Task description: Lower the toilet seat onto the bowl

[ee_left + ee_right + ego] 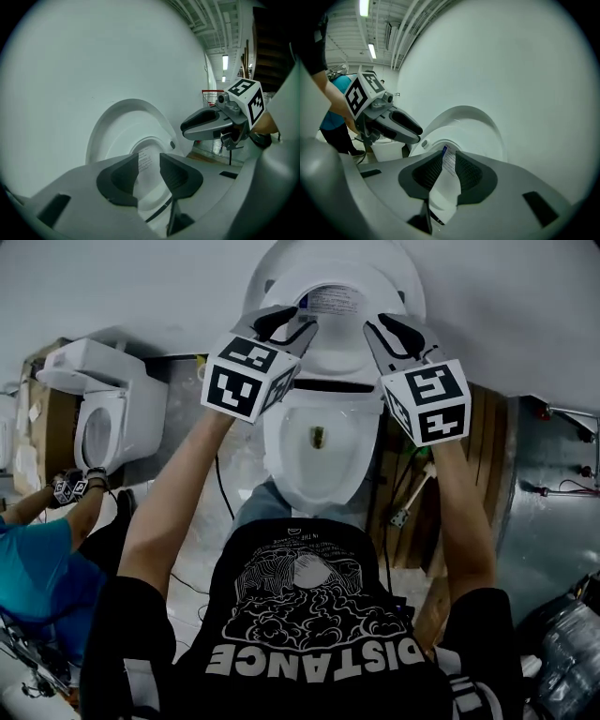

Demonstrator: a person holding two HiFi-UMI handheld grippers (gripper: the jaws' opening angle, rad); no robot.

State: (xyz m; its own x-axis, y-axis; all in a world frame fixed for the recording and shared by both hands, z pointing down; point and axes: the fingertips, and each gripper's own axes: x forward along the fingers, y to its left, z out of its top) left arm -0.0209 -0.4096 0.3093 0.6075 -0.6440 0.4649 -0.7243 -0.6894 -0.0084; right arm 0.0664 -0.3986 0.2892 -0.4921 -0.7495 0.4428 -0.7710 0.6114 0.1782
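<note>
Toilet bowl [275, 442] noted directly below my hands, uncovered. The toilet seat [375, 282] stands raised upright behind the bowl and is not lowered. My left gripper [284, 326] is above the bowl's rear left, near the seat. Its fingers are released and well apart, with nothing between them. My right gripper [398, 334] is above the bowl's rear right, its fingers parted by a narrower gap and gripping nothing. A printed label [333, 301] shows above the bowl on the raised parts.

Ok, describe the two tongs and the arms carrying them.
Both the left tongs and right tongs are light grey with dark, ribbed pads. Each carries a white cube printed with black square markers. The person wears a black T-shirt with short sleeves; forearms are bare.
</note>
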